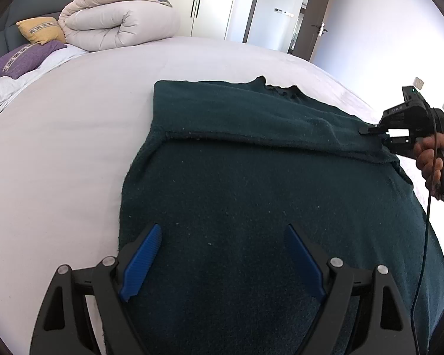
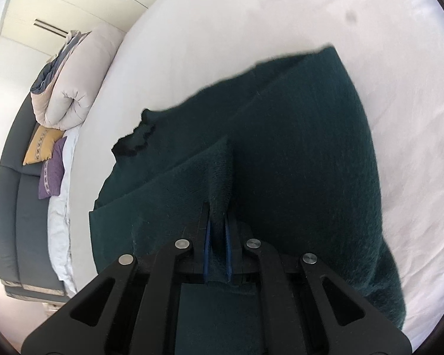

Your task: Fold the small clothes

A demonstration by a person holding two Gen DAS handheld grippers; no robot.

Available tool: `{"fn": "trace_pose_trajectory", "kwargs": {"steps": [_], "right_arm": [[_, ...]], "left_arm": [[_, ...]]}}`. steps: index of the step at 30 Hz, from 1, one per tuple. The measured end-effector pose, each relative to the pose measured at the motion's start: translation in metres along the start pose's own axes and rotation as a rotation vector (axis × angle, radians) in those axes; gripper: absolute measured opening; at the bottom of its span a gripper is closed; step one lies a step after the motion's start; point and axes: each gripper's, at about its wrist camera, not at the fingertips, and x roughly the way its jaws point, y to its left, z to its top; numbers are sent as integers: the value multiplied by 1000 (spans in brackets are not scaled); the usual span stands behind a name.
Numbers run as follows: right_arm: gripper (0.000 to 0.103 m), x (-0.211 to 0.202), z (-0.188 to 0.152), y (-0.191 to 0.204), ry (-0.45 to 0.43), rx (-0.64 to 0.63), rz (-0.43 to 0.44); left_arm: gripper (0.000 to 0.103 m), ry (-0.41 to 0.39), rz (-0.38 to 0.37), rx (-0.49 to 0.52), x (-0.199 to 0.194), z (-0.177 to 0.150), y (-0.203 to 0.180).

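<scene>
A dark green sweater (image 1: 251, 177) lies flat on a big white bed (image 1: 74, 133), and it fills the middle and the bottom of the left camera's picture. One fold looks already made: a long strip of the sweater, which I think is a sleeve or the top part, lies across it in the upper middle of that picture, with a straight folded edge running from left to right. The neck hole shows at the top edge of the sweater. The right gripper (image 1: 379, 134) is at the right side of that picture, held by a person's hand (image 1: 432, 159), and its jaws are squeezed together on a bit of the sweater's edge. In the right camera's picture you can see the fuzzy green cloth pinched between the two blue pads (image 2: 206, 245) near the bottom middle. The left gripper (image 1: 222, 260) is at the bottom of its own picture with its jaws wide apart, over the sweater, and there is nothing pinched in it. So I think the folding has started but is not finished. The sweater is still big and spread out, and it likely needs more folds to become a small neat bundle.
</scene>
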Motion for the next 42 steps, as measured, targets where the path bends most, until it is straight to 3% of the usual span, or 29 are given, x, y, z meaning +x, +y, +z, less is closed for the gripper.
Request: {"fn": "trace_pose_trajectory", "kwargs": {"steps": [4,9,11,13,16,20,23,28,30,32,37,42], "right_arm": [[7,9,4,-4,26,13,-17],[9,7,0,-19,20,53,57],[12,-7,-7,-23,-20,67,35],[16,-28,-21,-26,-118,62,-6],[20,-47,-42,-35,-170,76,82],[20,-46,-56,-24,-135,23,264],[20,-30,-54,-2,-83,-41,344],[20,7,-39,20,-5,-57,384],[20,22,-34,19,22,-44,363],[18,44,-30,11,72,-7,347],[16,52,-31,-2,72,39,428],[19,47,-43,-6,67,54,419]], "left_arm": [[87,1,-1,0,0,-2,1],[87,0,-24,-23,-4,2,4],[86,-12,-58,-64,-13,10,11],[86,-28,-92,-96,-22,21,18],[85,-85,-123,-124,-34,59,37],[64,-91,-190,-136,-11,120,67],[36,-11,-211,-192,30,153,88],[27,150,-340,-261,110,181,104],[24,214,-321,-278,139,179,108],[12,231,-302,-258,152,176,109],[13,190,-296,-251,144,160,106],[42,156,-279,-185,110,135,92]]}}
